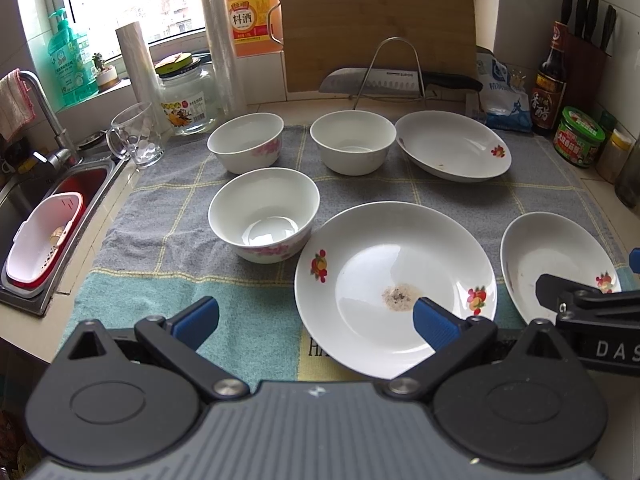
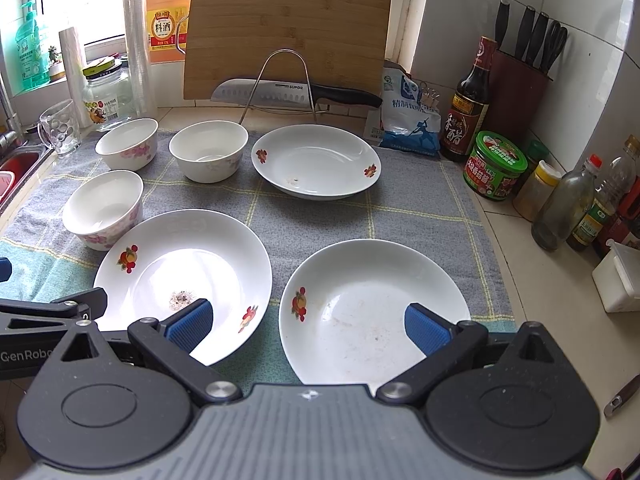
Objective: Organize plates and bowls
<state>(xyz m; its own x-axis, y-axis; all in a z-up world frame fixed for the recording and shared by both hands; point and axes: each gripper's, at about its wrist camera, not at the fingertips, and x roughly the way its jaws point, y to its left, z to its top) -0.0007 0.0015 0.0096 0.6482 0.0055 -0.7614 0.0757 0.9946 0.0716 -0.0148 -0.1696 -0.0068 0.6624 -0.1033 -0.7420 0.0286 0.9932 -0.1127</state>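
Nothing looks stacked yet: three white ceramic plates [image 2: 318, 162] and three white floral bowls [image 1: 264, 212] lie separately on the grey checked towel [image 1: 168, 208], while the left gripper [image 1: 316, 316] and right gripper [image 2: 310, 322] hover with jaws apart, empty.

Both grippers are held low and level, side by side, pointed forward. The left gripper [image 1: 316, 320] is spread wide, nothing caught between its blue pads [image 1: 434, 326]. Same deal with the right gripper [image 2: 308, 326]: jaws parted wide, pads [image 2: 190, 326] bare. Each one's tip is glimpsed at the edge of the other's view.
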